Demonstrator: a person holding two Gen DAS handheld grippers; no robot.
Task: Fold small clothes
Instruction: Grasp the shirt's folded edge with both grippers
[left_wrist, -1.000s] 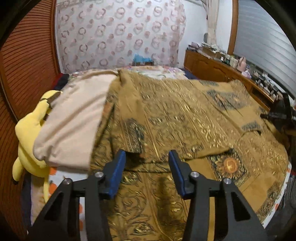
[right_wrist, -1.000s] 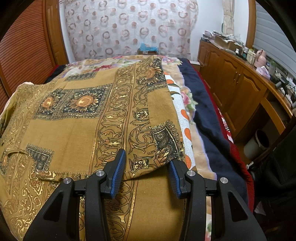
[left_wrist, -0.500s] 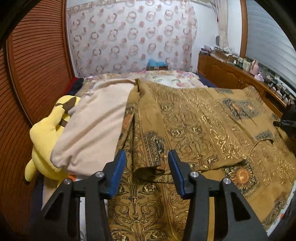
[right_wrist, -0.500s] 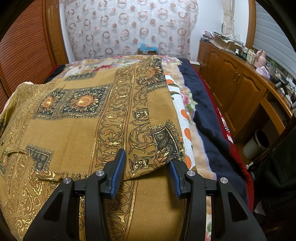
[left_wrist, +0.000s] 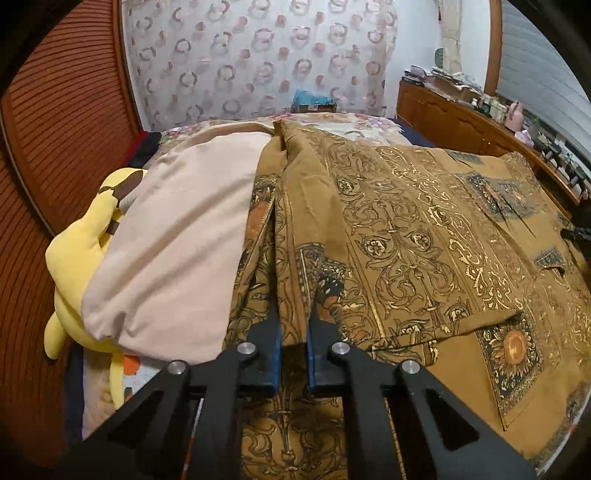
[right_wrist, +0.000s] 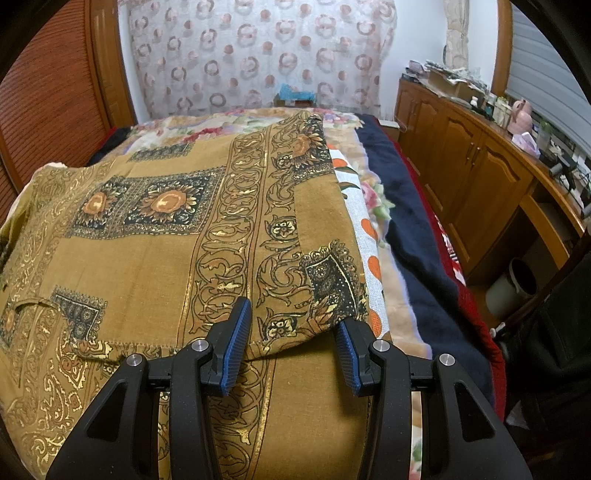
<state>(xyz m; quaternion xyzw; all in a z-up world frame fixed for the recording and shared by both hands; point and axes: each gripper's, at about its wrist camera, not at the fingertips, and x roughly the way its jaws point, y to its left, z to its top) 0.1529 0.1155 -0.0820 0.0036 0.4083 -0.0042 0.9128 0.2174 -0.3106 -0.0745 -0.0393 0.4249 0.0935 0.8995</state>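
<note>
Left wrist view: the left tool (left_wrist: 294, 345) has just changed from wide apart to nearly together, and its jaws are closing on a raised ridge of the garment (left_wrist: 406, 236), with the cloth pinched between the blue pads (left_wrist: 275, 354); half a second ago the same hem lay loose between open jaws. The view has also crept in toward that fold. I read this as the grasp for the next fold being made on the left side, so the cloth can soon be lifted and carried over. Beyond the tool the brown-and-gold garment lies spread over the bed (right_wrist: 424, 236), reaching its left edge, where it meets a beige pillow (left_wrist: 177, 243) with a yellow plush toy (left_wrist: 74, 258) tucked beside it; a patterned curtain (left_wrist: 258, 55) hangs at the far end. Right wrist view: the right tool (right_wrist: 291, 341) has not changed, its jaws standing about half apart astride the near right corner of the garment's folded layer; the pads flank the hem without visibly pressing it. Past it the garment runs along the bed's right edge, with a dark blanket (right_wrist: 417, 221) and wooden cabinets (right_wrist: 472, 177) further off.
</note>
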